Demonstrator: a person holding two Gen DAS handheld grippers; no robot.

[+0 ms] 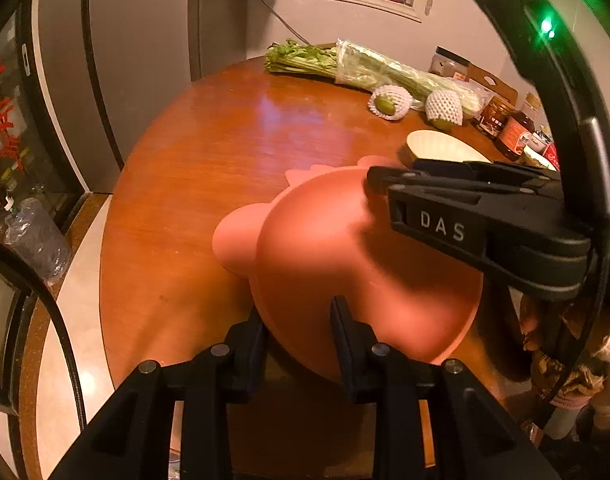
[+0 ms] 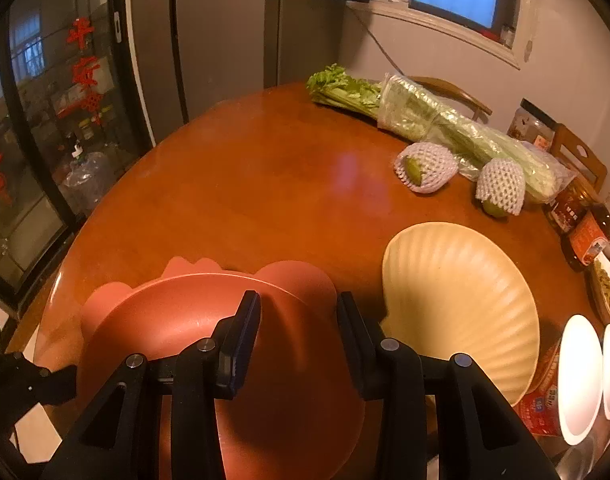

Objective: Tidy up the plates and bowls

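A pink animal-shaped silicone plate [image 2: 225,340] lies at the near edge of the round wooden table [image 2: 245,184]. A cream scalloped plate [image 2: 461,300] lies just right of it. Two foam-netted fruits [image 2: 425,166] and plastic-wrapped celery [image 2: 433,124] lie behind, toward the far right edge.

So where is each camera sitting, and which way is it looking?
Left wrist: rides on the left gripper, looking across the table at the pink plate; the right gripper reaches in from the right.
Right wrist: rides on the right gripper, looking over the pink plate and the cream shell plate; the left gripper's tip shows bottom left.
Both see the pink plate, celery and netted fruit.
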